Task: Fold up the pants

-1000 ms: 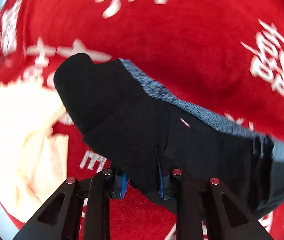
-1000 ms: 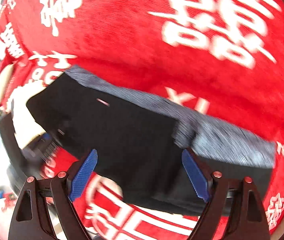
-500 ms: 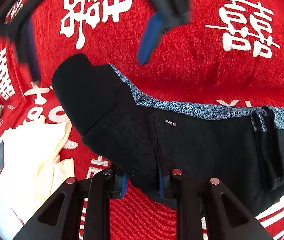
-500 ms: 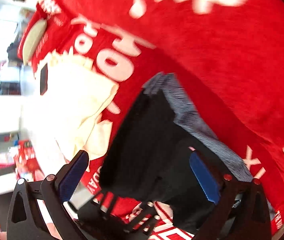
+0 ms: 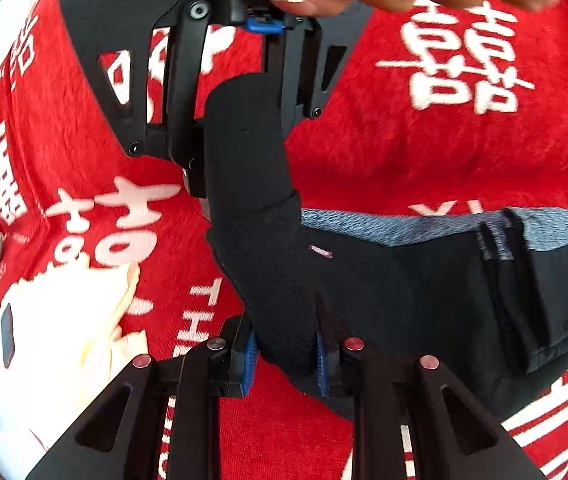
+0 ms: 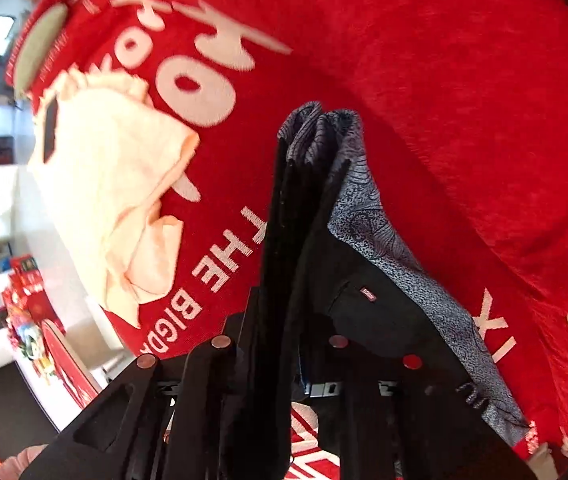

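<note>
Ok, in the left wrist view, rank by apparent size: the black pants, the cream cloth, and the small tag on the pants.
Largest to smallest as they look:
1. black pants, across most of the frame
2. cream cloth, partly cut off at the left edge, so its full size is unsure
3. small tag, a tiny strip on the pants

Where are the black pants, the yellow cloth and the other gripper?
black pants (image 5: pixel 363 288), left wrist view, middle panel.
yellow cloth (image 6: pixel 116 184), right wrist view, its middle.
right gripper (image 5: pixel 240 128), left wrist view, between its fingertips.
</note>
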Available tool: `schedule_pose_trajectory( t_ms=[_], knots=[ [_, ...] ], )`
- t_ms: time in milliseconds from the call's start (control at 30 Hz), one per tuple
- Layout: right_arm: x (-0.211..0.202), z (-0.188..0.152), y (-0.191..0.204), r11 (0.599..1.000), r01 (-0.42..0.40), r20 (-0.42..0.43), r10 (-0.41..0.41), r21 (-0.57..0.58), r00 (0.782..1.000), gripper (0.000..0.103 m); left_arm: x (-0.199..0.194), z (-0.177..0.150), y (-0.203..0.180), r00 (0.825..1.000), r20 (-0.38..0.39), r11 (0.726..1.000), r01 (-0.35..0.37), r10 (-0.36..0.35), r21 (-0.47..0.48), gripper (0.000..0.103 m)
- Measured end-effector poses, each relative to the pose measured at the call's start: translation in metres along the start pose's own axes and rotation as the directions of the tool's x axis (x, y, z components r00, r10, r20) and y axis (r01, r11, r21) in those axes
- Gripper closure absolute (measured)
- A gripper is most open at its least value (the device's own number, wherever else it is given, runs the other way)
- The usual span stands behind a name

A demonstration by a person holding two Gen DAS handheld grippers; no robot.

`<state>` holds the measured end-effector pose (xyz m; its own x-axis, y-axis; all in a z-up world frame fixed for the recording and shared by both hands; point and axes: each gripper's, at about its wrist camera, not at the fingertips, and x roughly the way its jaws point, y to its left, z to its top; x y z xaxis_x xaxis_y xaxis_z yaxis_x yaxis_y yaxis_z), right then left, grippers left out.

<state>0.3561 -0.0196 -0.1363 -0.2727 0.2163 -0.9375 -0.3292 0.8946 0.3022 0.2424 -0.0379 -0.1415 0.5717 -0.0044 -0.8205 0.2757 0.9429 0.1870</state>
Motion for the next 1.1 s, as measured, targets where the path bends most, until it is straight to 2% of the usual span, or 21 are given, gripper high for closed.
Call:
schedule_pose_trajectory(
  t_ms=[133, 300, 433, 567, 767, 867, 1000, 1100],
  knots=[
    [-0.029, -0.027, -0.017, 0.997, -0.073, 0.096, 0.070, 0.026, 0.993, 0.087, -0.022, 0.008, -0.014, 0.999, 0.032, 0.999, 0.017, -0.019, 0.034, 0.079],
    [-0.069, -0.068, -0.047, 0.981, -0.186, 0.229, 0.167, 0.062, 0.959, 0.087, -0.057, 0.016, -0.036, 0.996, 0.072, 0.995, 0.053, -0.059, 0.079, 0.079],
    [-0.099, -0.111, -0.075, 0.959, -0.276, 0.341, 0.240, 0.059, 0.909, 0.087, -0.083, 0.021, -0.061, 0.991, 0.091, 0.989, 0.085, -0.097, 0.122, 0.078],
    [-0.119, -0.163, -0.113, 0.928, -0.361, 0.448, 0.286, 0.089, 0.847, 0.087, -0.102, 0.027, -0.100, 0.986, 0.102, 0.973, 0.109, -0.132, 0.204, 0.078],
    [-0.136, -0.248, -0.174, 0.878, -0.458, 0.576, 0.305, 0.139, 0.759, 0.087, -0.123, 0.027, -0.170, 0.976, 0.095, 0.925, 0.152, -0.196, 0.348, 0.079],
    [-0.130, -0.288, -0.206, 0.850, -0.494, 0.619, 0.291, 0.181, 0.729, 0.087, -0.129, 0.022, -0.212, 0.972, 0.070, 0.891, 0.176, -0.225, 0.419, 0.079],
    [-0.116, -0.330, -0.245, 0.813, -0.528, 0.654, 0.264, 0.244, 0.709, 0.087, -0.124, 0.009, -0.263, 0.969, 0.023, 0.843, 0.200, -0.244, 0.500, 0.079],
    [-0.092, -0.358, -0.277, 0.778, -0.554, 0.675, 0.241, 0.295, 0.697, 0.087, -0.112, -0.002, -0.294, 0.972, -0.017, 0.813, 0.204, -0.233, 0.545, 0.079]
  ],
)
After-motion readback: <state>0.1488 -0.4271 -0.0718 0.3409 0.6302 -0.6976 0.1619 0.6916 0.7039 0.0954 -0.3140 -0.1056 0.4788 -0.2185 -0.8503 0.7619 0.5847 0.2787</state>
